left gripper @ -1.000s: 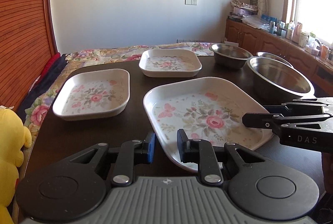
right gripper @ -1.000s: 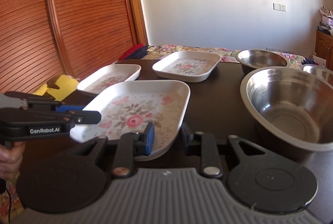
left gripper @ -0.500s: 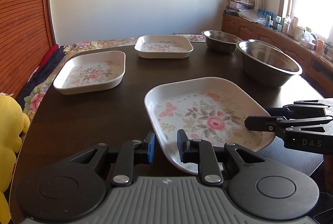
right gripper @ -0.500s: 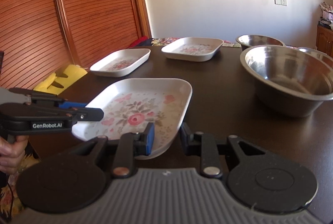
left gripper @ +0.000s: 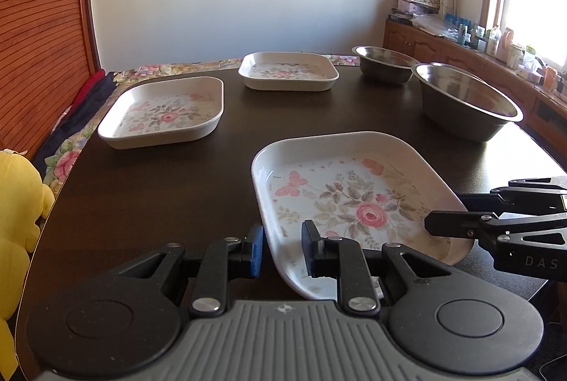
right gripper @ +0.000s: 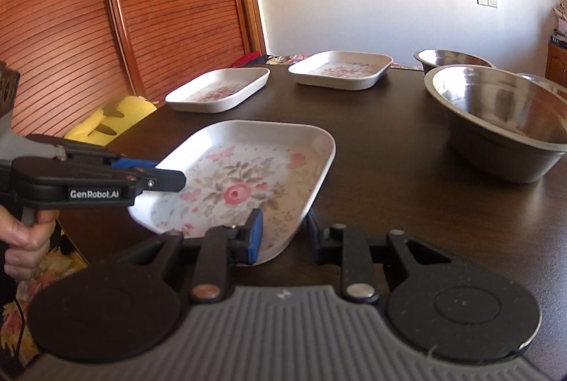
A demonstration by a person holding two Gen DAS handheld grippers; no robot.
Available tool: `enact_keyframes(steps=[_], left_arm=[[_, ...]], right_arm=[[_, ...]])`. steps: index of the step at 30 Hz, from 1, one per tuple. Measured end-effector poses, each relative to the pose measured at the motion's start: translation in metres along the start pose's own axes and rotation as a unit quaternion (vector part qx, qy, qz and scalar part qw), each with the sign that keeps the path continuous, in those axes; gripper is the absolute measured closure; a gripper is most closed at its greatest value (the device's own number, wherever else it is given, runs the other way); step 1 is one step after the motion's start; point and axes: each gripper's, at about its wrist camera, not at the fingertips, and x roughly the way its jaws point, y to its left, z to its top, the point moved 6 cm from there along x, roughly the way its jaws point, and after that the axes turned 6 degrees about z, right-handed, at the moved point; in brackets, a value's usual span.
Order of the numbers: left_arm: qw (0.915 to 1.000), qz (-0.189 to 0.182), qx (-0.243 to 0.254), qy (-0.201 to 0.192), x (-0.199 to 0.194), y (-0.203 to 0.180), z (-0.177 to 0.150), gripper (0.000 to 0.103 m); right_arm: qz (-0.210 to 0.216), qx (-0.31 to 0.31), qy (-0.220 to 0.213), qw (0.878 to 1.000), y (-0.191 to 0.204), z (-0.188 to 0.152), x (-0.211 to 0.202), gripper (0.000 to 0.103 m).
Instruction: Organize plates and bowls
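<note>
A: Left wrist view: the left gripper (left gripper: 281,248) has its jaws clamped on the near rim of the floral plate (left gripper: 354,204), which sits nearer than the steel bowl (left gripper: 467,104).

B: Right wrist view: the right gripper (right gripper: 281,234) is clamped on the plate's opposite rim. Keep both hands level (it looks tilted) and lower evenly onto the bench (right gripper: 407,186).

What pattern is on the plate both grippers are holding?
Pink roses, butterflies and grey-green leaves on the white square plate; clearest in the left wrist view.
</note>
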Motion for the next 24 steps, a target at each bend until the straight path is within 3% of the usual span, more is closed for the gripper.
enact_keyframes(steps=[24], left_arm=[[0.9997,0.000,-0.023,-0.009,-0.003,0.013,0.003,0.078]], right_arm=[[-0.015,0.004,-0.021,1.000,-0.008,0.011,-0.006,0.073]])
